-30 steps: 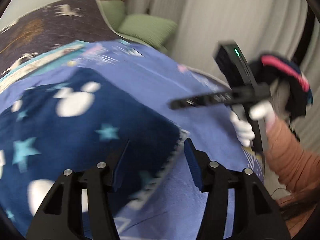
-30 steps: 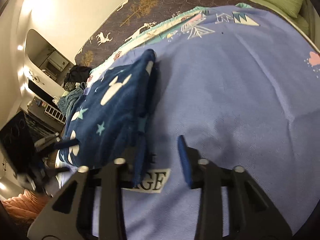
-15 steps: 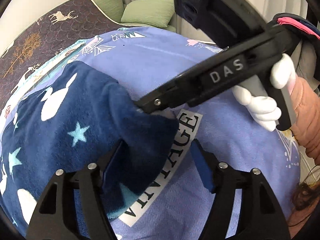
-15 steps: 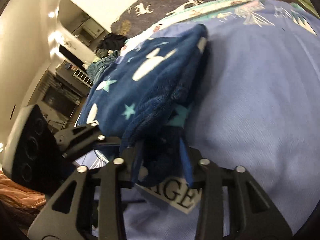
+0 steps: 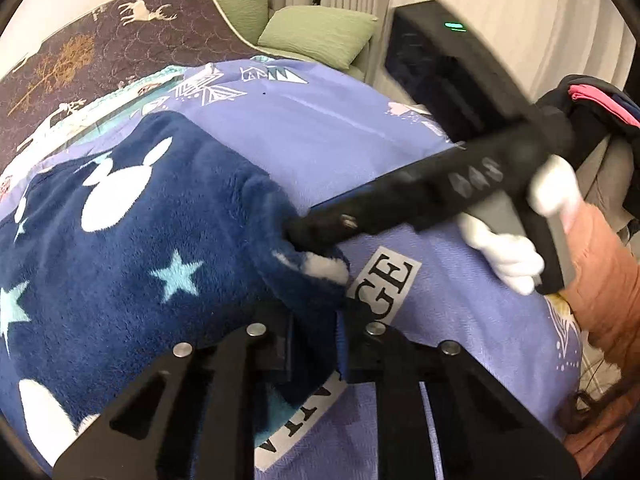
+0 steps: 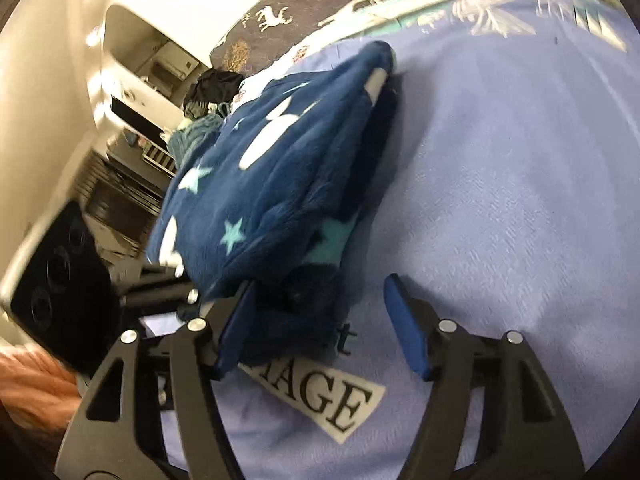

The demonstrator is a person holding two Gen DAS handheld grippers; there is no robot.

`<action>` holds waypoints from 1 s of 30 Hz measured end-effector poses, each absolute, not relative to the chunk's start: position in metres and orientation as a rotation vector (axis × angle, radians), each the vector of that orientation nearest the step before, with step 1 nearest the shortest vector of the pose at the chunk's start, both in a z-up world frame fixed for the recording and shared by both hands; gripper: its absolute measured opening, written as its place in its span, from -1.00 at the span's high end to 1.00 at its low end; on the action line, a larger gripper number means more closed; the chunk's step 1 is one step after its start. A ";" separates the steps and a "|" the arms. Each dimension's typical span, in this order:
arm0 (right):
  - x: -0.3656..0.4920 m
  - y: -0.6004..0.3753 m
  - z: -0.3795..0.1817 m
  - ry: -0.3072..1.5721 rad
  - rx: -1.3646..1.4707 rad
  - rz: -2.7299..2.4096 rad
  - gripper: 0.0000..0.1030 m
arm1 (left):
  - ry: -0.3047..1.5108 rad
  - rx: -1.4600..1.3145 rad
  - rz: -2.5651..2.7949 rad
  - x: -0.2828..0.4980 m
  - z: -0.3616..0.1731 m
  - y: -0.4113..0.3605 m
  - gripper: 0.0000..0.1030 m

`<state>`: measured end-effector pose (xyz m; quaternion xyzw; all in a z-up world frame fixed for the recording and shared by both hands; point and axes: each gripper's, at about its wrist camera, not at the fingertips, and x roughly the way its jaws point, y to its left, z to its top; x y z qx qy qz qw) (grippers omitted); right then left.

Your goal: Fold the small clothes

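Jaws of left gripper [image 5: 316,344] closing, pinching near corner of fleece garment [image 5: 132,248]. Jaws of right gripper [image 6: 320,328] opening, spread wide; garment's folded edge between them, likely brushing left pad, right pad clear. Navy fleece with stars, white blobs lies folded on purple bedsheet [image 5: 328,128], overlapping white printed label [image 6: 332,404]. Gloved hand [image 5: 516,256] holds right gripper's handle.

Plush navy fleece garment [image 5: 132,248], matt
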<state>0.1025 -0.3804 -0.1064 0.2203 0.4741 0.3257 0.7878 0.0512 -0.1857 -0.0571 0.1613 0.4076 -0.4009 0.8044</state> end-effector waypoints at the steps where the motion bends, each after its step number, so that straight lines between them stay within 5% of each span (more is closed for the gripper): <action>1: 0.110 -0.378 -0.108 1.037 0.482 0.712 -0.31 | 0.866 0.352 -0.859 0.050 -0.058 -0.186 0.69; 5: 0.135 -0.359 -0.103 1.059 0.431 0.709 -0.35 | 0.872 0.326 -0.847 0.056 -0.061 -0.187 0.72; 6: 0.137 -0.357 -0.101 1.051 0.443 0.713 -0.27 | 0.887 0.310 -0.887 0.055 -0.061 -0.187 0.73; 7: 0.140 -0.356 -0.100 1.032 0.482 0.701 0.24 | 0.880 0.316 -0.895 0.053 -0.061 -0.188 0.73; 13: 0.118 -0.374 -0.099 1.014 0.574 0.694 0.58 | 0.842 0.394 -0.906 0.040 -0.065 -0.191 0.72; 15: 0.114 -0.384 -0.094 0.993 0.565 0.691 0.52 | 0.833 0.405 -0.896 0.040 -0.066 -0.192 0.69; 16: 0.116 -0.388 -0.093 0.991 0.571 0.682 0.20 | 0.831 0.417 -0.888 0.039 -0.067 -0.195 0.63; 17: 0.119 -0.391 -0.093 0.998 0.579 0.673 -0.31 | 0.826 0.428 -0.884 0.037 -0.067 -0.198 0.46; 20: 0.139 -0.406 -0.097 1.003 0.630 0.614 -0.39 | 0.794 0.459 -0.892 0.029 -0.065 -0.205 -0.02; 25: 0.200 -0.391 -0.115 1.064 0.681 0.642 -0.39 | 0.782 0.532 -0.853 0.029 -0.075 -0.221 0.01; 26: 0.210 -0.382 -0.115 1.057 0.667 0.647 -0.34 | 0.787 0.530 -0.851 0.032 -0.077 -0.220 0.32; 27: 0.218 -0.375 -0.114 1.040 0.645 0.644 -0.17 | 0.789 0.530 -0.847 0.036 -0.077 -0.220 0.42; 28: 0.227 -0.368 -0.112 1.014 0.621 0.621 0.52 | 0.796 0.517 -0.858 0.038 -0.077 -0.218 0.54; 30: 0.238 -0.359 -0.111 1.011 0.651 0.587 0.62 | 0.795 0.501 -0.876 0.040 -0.073 -0.215 0.59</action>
